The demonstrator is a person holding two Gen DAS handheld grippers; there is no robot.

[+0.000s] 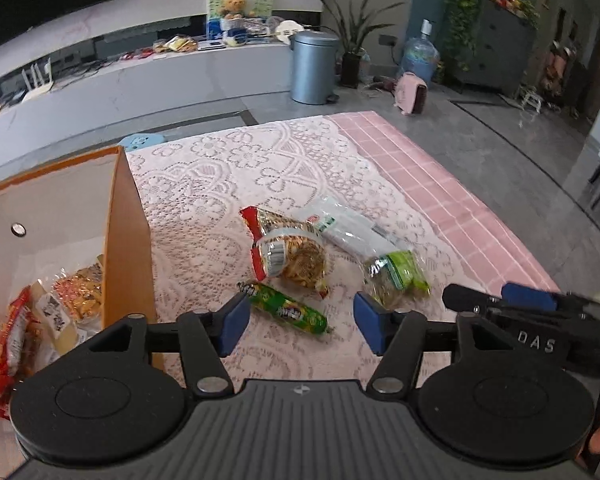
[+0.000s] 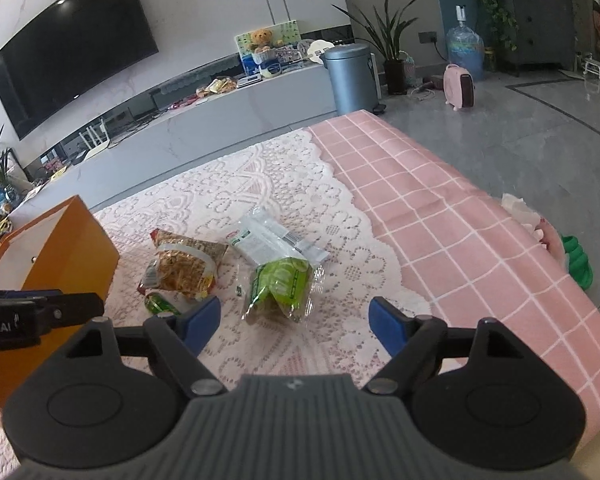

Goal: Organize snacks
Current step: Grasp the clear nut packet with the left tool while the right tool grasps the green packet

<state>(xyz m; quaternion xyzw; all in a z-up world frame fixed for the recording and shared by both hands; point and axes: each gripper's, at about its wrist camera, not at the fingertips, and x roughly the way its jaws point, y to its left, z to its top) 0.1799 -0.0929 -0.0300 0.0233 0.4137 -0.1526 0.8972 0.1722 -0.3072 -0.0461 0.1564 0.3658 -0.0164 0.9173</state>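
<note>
Four snacks lie on the lace cloth: a green tube pack (image 1: 286,309) (image 2: 159,304), a red-edged noodle bag (image 1: 290,252) (image 2: 186,266), a white pack (image 1: 348,226) (image 2: 274,238) and a green clear-wrapped bag (image 1: 396,278) (image 2: 280,286). An orange box (image 1: 130,240) (image 2: 70,256) on the left holds several snacks (image 1: 40,320). My left gripper (image 1: 300,326) is open and empty, hovering just before the green tube. My right gripper (image 2: 296,324) is open and empty, just short of the green bag; it shows at the right of the left wrist view (image 1: 496,304).
The table has a white lace cloth (image 2: 260,176) over a pink checked cloth (image 2: 440,216); its right edge drops to the grey floor. A pink and green object (image 2: 568,252) lies at that edge. A TV console, a bin (image 2: 352,78) and plants stand beyond.
</note>
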